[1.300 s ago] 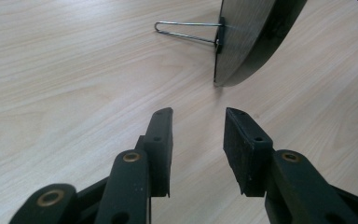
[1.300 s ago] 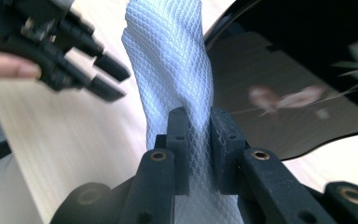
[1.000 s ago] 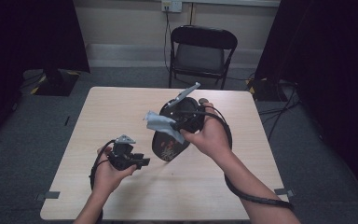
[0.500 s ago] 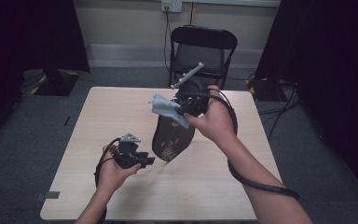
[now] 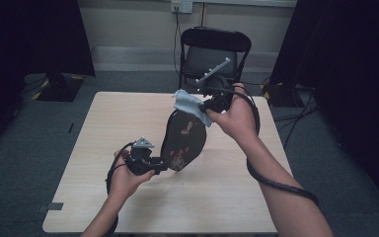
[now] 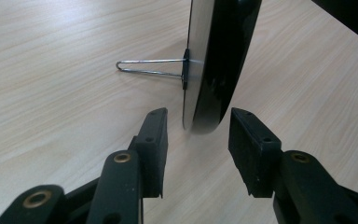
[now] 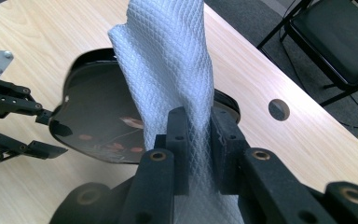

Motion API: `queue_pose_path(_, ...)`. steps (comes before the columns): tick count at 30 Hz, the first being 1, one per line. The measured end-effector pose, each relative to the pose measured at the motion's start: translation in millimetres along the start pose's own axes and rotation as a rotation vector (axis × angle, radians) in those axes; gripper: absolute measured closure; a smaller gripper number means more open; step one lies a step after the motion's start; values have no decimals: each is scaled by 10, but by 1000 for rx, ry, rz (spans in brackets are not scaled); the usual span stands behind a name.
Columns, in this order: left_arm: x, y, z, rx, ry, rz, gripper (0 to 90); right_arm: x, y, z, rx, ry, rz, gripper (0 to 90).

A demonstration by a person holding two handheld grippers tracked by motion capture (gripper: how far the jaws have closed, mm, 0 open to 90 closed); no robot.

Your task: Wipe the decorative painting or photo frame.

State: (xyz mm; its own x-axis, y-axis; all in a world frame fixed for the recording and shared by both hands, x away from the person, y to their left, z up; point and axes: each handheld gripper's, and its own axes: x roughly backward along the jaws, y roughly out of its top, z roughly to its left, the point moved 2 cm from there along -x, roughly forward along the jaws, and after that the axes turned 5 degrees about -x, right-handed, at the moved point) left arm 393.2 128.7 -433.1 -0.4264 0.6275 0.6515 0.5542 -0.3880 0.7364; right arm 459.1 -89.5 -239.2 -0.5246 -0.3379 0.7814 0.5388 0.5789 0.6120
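a black lacquered plate (image 5: 183, 140) is seen standing on edge on the wooden table (image 5: 128, 118), propped by a wire stand (image 6: 151, 67) at its back. its lower rim is flanked by the left gripper (image 6: 198, 135), whose jaws have just been opening; both pads are kept clear of the rim. a white cloth (image 7: 170, 70) is pinched tight between the closed jaws of the right gripper (image 7: 196, 140), and is held at the plate's upper edge.
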Motion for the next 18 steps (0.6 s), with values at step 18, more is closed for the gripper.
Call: queue_pose_path(18, -84, 76, 27, -59, 13, -10, 783, -358, -235, -300, -102, -37, 62, 796)
